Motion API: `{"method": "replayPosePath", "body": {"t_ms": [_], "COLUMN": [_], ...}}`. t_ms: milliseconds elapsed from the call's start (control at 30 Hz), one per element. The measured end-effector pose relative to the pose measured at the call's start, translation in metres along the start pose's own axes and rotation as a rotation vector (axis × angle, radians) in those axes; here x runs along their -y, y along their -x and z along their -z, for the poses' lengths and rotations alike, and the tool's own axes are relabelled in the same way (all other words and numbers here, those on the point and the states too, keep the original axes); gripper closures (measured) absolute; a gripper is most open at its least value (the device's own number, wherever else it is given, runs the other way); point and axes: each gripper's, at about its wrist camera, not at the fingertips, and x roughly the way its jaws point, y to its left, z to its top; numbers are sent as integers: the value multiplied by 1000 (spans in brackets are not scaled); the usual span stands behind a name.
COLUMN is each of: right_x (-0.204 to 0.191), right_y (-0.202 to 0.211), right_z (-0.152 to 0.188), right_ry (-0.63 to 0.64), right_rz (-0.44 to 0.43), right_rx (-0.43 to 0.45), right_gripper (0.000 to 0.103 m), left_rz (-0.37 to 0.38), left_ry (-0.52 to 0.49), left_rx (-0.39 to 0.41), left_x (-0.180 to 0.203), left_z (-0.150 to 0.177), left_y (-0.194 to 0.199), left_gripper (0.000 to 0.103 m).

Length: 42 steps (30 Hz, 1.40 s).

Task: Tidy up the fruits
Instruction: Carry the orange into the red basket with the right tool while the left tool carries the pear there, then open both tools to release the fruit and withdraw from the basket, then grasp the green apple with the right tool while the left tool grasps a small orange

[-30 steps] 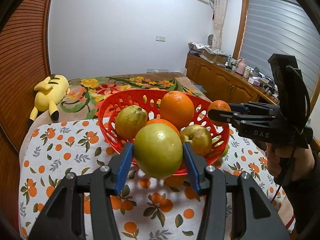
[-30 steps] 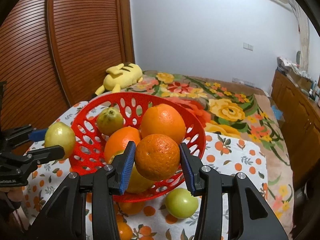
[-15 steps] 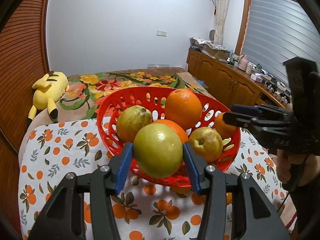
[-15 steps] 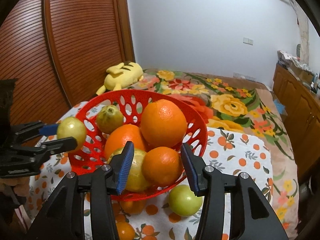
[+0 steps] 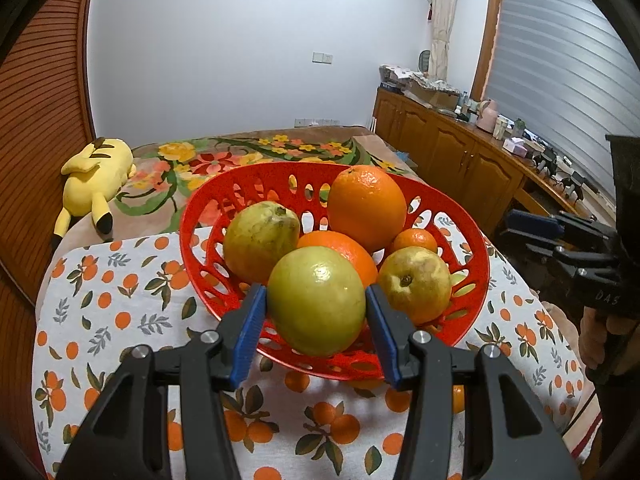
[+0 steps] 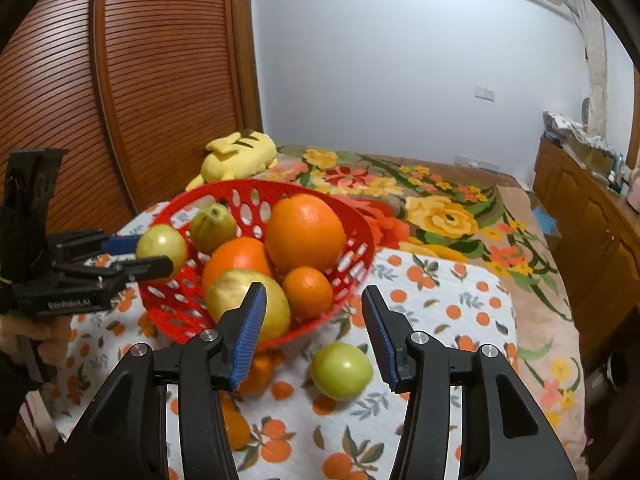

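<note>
A red perforated basket holds a large orange, a second orange, a small orange, a green guava and a yellowish guava. My left gripper is shut on a green guava at the basket's near rim; it also shows in the right wrist view. My right gripper is open and empty, just outside the basket's rim. Another green guava lies on the cloth below it.
The table carries an orange-print cloth. Small oranges lie under the basket's edge. A yellow plush toy lies on the flowered bed behind. Wooden cabinets stand at right, a slatted wooden door at left.
My right gripper opened, let the small orange go into the basket, and drew back. My left gripper kept its guava and rose slightly over the basket's rim.
</note>
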Motion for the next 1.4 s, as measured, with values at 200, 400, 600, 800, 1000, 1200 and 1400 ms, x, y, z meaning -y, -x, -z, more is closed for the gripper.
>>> {"method": "replayPosePath", "body": {"t_ms": [200, 400, 600, 800, 1000, 1200, 1400], "right_x": [11, 17, 20, 22, 22, 22, 24], "right_y": [-1, -3, -12, -18, -28, -38, -52], "right_z": [13, 22, 31, 40, 50, 54, 55], "right_ry": [-33, -40, -45, -52, -57, -63, -68], "right_rz": [13, 19, 24, 22, 32, 20, 12], "right_rx": [-15, -30, -57, -74, -102, -121, -152], "right_gripper": [52, 52, 52, 50, 47, 46, 39], "left_rz": [3, 12, 22, 17, 27, 29, 32], "left_ry": [-4, -8, 6, 18, 18, 6, 7], "left_rx": [-1, 1, 28, 43, 46, 29, 6], "left_x": [4, 10, 11, 6, 6, 9, 9], "left_z": [-1, -1, 0, 8, 28, 47, 57], "left_y": [-2, 0, 10, 27, 40, 43, 36], "left_gripper": [54, 54, 44, 42, 42, 42, 42]}}
